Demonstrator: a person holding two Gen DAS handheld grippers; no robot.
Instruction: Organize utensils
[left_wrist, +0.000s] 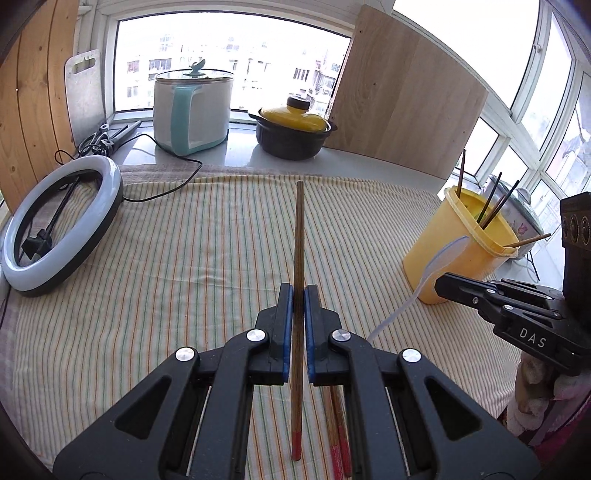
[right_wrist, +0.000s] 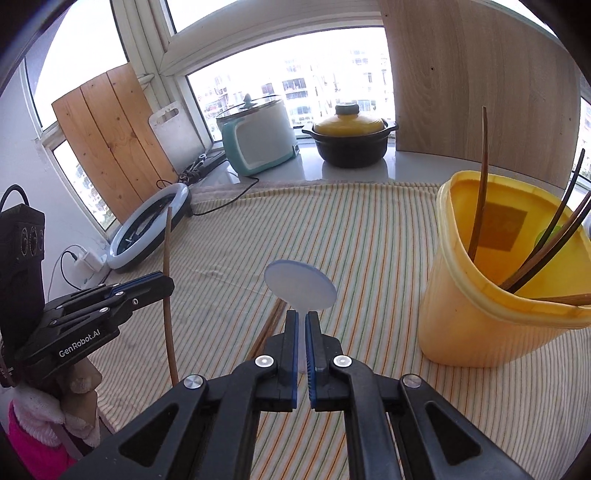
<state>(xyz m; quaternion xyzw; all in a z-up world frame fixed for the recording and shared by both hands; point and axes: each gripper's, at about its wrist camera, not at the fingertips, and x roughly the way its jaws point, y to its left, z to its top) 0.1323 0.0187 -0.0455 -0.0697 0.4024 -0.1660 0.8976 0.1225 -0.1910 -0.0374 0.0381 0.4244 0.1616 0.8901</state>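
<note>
Wooden chopstick (left_wrist: 297, 295) clamped in left tool (left_wrist: 299, 295) — pale spoon (right_wrist: 300, 286) in right tool (right_wrist: 301, 321).

The lower parts of the dark chopsticks (right_wrist: 546, 254) are hidden inside the yellow plastic tub (right_wrist: 476, 317); a green thing (right_wrist: 546, 234) behind them there is too covered to name. Near that tub, the translucent white plastic spoon (right_wrist: 300, 286) has its handle hidden between the blue-padded fingers (right_wrist: 293, 339). Two red-tipped wooden chopsticks (left_wrist: 337, 424) on the striped cloth (left_wrist: 184, 258) lie mostly under the other gripper's black frame.
</note>
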